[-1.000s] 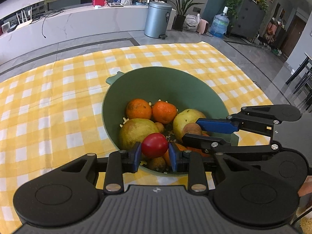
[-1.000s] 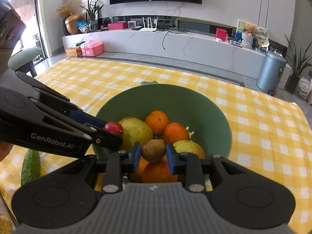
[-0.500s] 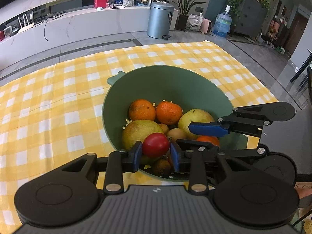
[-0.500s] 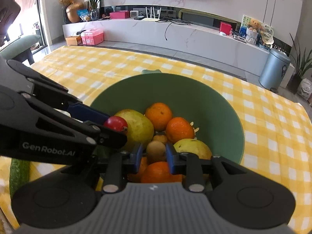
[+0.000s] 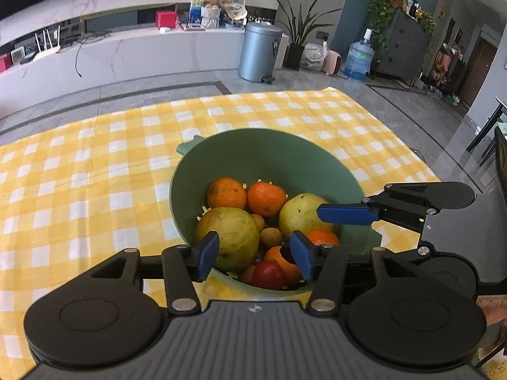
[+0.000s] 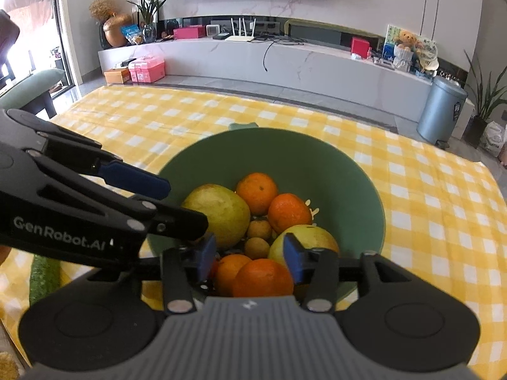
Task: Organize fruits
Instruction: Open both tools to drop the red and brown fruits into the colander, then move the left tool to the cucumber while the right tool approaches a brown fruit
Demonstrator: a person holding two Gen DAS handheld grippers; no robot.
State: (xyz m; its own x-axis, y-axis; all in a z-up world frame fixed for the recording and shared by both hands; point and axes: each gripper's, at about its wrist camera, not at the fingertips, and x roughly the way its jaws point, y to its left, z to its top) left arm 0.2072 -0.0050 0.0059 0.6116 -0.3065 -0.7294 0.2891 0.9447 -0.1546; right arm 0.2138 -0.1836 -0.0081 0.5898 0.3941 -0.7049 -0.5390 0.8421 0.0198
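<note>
left gripper (image 5: 255,255) jaws apart, empty, over bowl (image 5: 253,148) near rim | right gripper (image 6: 250,255) jaws apart, empty, over fruit | tomato (image 5: 267,275) in bowl

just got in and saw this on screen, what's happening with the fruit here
A person holds two grippers over a green bowl of fruit on a yellow checked cloth. Both the left gripper and right gripper are open and empty. A red tomato lies in the bowl below the left one, among oranges, pears and small brown fruits.

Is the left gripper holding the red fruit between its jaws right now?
No, the left gripper is open, and the red fruit lies in the green bowl.
</note>
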